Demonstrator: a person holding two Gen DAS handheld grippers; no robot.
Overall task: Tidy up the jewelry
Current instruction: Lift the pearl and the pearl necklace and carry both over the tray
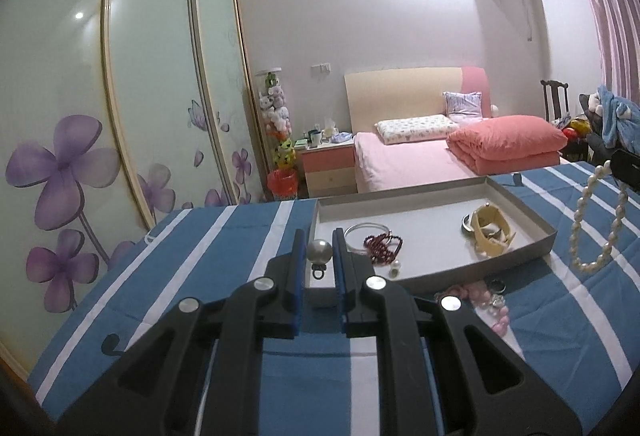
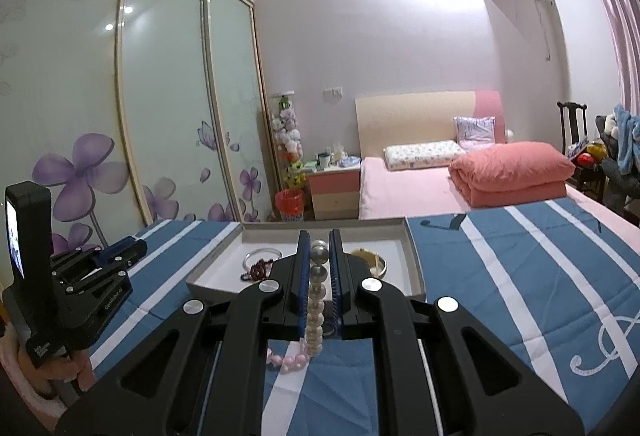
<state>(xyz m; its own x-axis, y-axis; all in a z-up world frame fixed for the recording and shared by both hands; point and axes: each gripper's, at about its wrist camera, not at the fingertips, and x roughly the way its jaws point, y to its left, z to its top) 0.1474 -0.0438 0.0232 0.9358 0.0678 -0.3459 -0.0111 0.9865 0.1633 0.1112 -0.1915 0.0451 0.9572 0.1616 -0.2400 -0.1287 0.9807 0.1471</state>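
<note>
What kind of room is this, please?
Most likely a home bedroom. A bed with pillows and a folded pink quilt stands by the far wall, a nightstand sits beside it, and a sliding-door wardrobe with flower prints fills the left wall.

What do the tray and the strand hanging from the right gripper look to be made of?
Tray: looks like grey cardboard, matte, with thin, sharply folded walls; could be a box lid. Strand: cream pearls or imitation pearl, rounded glossy beads with soft highlights; real or fake cannot be told. The right gripper is shut on it.
</note>
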